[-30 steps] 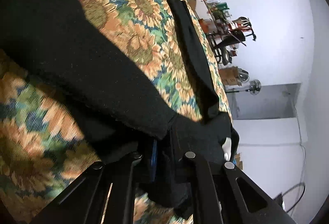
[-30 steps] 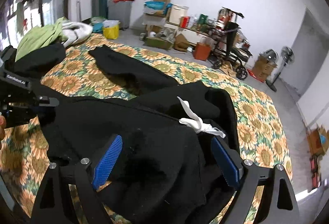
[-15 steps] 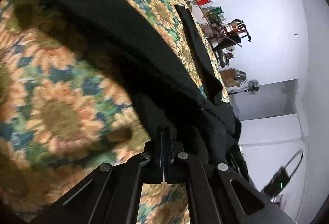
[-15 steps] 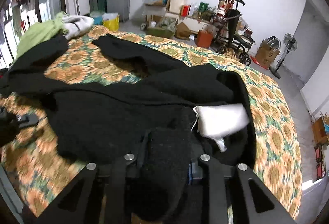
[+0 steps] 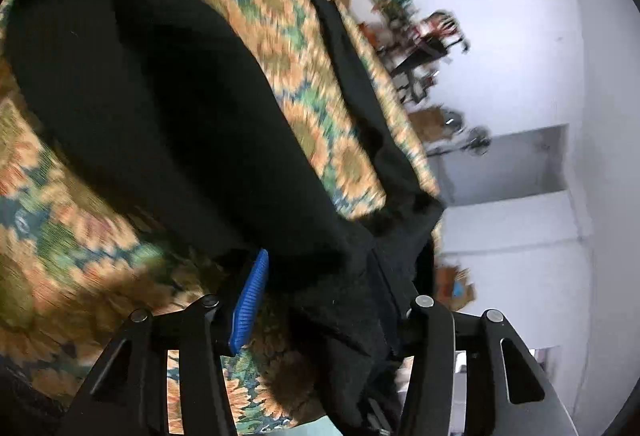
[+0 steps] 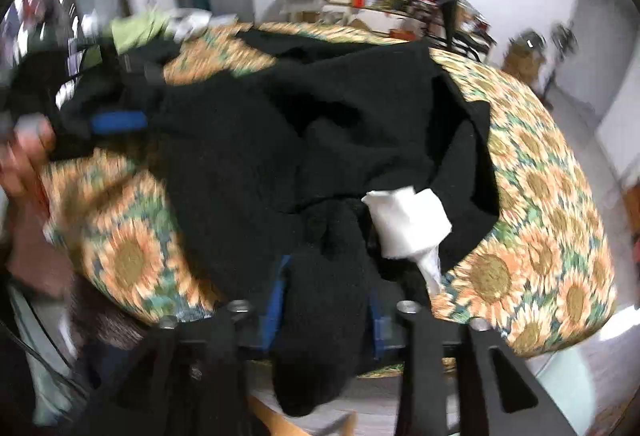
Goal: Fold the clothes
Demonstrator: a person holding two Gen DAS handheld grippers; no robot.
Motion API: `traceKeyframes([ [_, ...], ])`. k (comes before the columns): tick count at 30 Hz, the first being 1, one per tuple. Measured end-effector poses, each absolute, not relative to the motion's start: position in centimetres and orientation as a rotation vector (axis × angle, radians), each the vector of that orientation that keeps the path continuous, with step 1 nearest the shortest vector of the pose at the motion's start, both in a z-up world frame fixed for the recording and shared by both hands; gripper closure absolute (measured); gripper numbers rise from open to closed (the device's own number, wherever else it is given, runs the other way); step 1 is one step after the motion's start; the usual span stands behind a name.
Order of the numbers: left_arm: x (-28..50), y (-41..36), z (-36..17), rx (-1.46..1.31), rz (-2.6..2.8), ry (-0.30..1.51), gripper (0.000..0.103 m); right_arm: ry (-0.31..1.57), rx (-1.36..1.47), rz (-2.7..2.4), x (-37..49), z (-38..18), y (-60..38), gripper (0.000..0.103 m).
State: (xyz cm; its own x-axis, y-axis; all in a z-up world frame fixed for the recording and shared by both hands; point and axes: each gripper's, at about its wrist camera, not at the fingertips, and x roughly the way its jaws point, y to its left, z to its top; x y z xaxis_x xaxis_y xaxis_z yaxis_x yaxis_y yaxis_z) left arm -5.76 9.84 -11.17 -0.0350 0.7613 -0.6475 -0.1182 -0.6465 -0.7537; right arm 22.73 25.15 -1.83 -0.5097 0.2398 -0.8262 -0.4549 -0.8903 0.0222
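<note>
The right gripper (image 6: 324,312) is clamped on a thick bunched wad of the black garment (image 6: 256,163), blue pads squeezed in on both sides. The left gripper (image 5: 332,300) has its jaws spread, one blue pad showing bare, and black cloth is draped between them, so I'd say it isn't gripping anything, though the far finger is buried under fabric and I can't fully see it.

Risks as I see them: the right one has a lump, not a clean edge, so pulling from there would probably drag several layers at once and leave a crooked fold. With the left side loose, that end could sag or slide off the edge of the sunflower cloth (image 6: 532,171) covering the surface. The white tag (image 6: 404,224) sits right by the right gripper and could get pinched or folded inside. Both views are smeary with motion, so things are moving fast, which doesn't help.

The garment itself is a heavy, fuzzy black knit, crumpled in the middle of the surface with deep creases, one long strip (image 5: 352,75) trailing away across the cloth. Not flat, no tidy fold visible.
</note>
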Motion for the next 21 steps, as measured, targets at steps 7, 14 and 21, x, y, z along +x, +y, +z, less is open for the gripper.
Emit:
traceKeyframes([
  [7,-5.4,11.5,-12.5,-1.574,1.835,-0.635,0.087,0.312,-1.017,2.315,25.3,4.4,31.0,0.024],
  [14,-3.1,8.4,-13.4,-1.596,1.930,-0.431,0.089,0.259,-1.139,2.276,18.5,4.1,37.3,0.014],
  [21,-2.7,8.2,-8.3,-1.483,1.956,-0.370,0.078,0.236,-1.409,2.131,12.4,-1.6,40.2,0.072],
])
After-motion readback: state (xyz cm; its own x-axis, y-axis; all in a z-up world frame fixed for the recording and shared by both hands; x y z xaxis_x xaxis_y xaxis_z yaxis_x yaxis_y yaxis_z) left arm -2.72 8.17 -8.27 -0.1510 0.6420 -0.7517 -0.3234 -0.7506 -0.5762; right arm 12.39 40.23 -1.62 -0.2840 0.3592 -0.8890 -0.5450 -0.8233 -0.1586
